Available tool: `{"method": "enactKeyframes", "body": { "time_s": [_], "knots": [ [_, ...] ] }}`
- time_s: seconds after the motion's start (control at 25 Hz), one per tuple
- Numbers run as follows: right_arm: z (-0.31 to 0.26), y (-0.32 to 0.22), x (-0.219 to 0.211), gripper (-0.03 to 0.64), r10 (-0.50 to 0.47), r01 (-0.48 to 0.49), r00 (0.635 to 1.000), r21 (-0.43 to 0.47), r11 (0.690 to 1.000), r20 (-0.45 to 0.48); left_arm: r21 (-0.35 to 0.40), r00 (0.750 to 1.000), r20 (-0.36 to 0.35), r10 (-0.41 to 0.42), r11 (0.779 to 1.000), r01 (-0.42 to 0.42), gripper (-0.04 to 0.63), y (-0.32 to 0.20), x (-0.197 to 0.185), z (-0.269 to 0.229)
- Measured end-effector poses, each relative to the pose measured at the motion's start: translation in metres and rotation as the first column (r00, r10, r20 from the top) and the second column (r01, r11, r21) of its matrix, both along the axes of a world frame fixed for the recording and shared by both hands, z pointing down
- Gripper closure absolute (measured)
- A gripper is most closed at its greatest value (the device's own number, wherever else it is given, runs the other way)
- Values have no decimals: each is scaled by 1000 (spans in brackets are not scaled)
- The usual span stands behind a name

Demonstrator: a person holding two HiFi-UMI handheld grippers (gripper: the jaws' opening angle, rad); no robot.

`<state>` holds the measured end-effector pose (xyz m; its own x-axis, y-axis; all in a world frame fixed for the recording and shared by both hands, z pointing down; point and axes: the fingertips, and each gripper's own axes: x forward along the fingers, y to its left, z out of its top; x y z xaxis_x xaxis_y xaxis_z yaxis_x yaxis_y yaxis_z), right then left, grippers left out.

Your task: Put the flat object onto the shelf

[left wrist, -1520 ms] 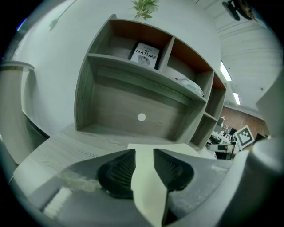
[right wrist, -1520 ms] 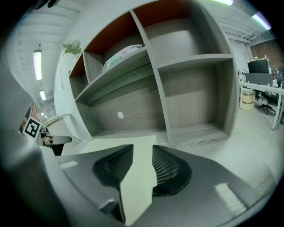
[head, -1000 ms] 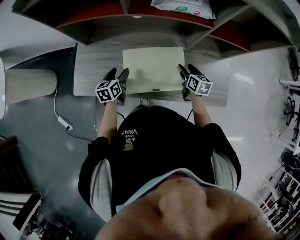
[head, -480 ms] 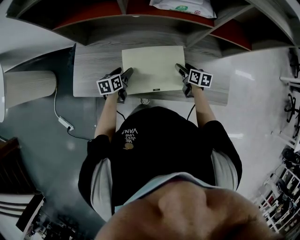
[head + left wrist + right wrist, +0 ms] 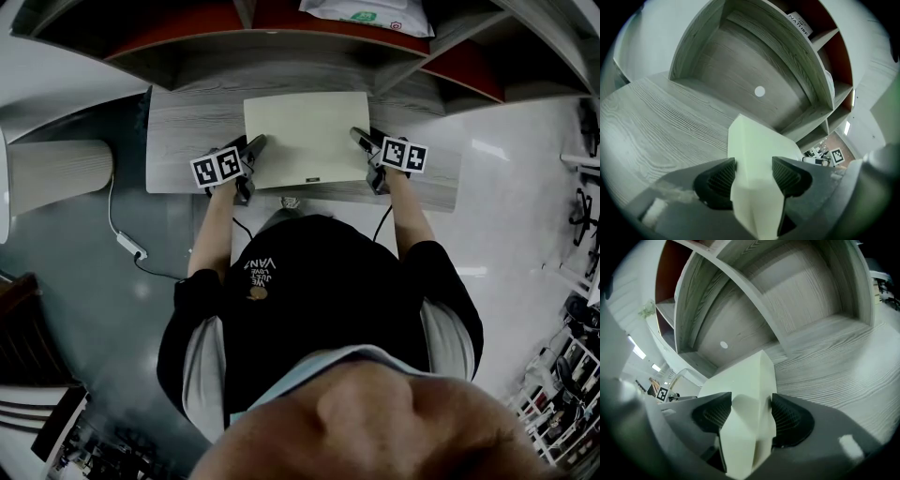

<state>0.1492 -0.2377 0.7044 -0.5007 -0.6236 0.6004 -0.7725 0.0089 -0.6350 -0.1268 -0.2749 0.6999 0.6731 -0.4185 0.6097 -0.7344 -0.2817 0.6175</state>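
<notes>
Pale cream board [image 5: 305, 139] lies flat on the grey wood table [image 5: 183, 141], just before the shelf [image 5: 309, 67]. The left gripper [image 5: 251, 150] and right gripper [image 5: 362, 142] have just been closing, each now pinching a side edge. Uneven lifting could tilt the board, so it slips or strikes the shelf front.

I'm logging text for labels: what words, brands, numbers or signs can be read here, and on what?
"NATURE": on the white pack on the shelf, left gripper view; its green print in head view is too small to read.
"VANS": on the black shirt; the smaller lines are unreadable.
Flat object: small dark mark at its near edge, unreadable.
Marker cubes: patterns only, no words.
</notes>
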Motion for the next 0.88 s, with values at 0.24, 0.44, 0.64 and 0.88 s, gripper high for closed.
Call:
{"method": "enactKeyframes", "body": {
  "time_s": [0.24, 0.44, 0.64, 0.88],
  "knots": [
    [-2, 1, 0, 367, 19, -19, 1000, 13, 1000, -20, 14, 1000, 12, -18, 1000, 18, 345, 1, 1, -2],
    [-7, 3, 0, 379, 18, -17, 999, 18, 1000, -49, 19, 999, 23, -22, 1000, 22, 348, 2, 1, -5],
    [-20, 6, -6, 387, 8, -3, 997, 57, 998, -77, 55, 999, 29, -36, 998, 34, 351, 6, -4, -15],
    [-38, 14, -12, 393, -8, 19, 995, 105, 994, -100, 80, 998, 30, -56, 995, 54, 354, 17, -12, -22]
  ]
}}
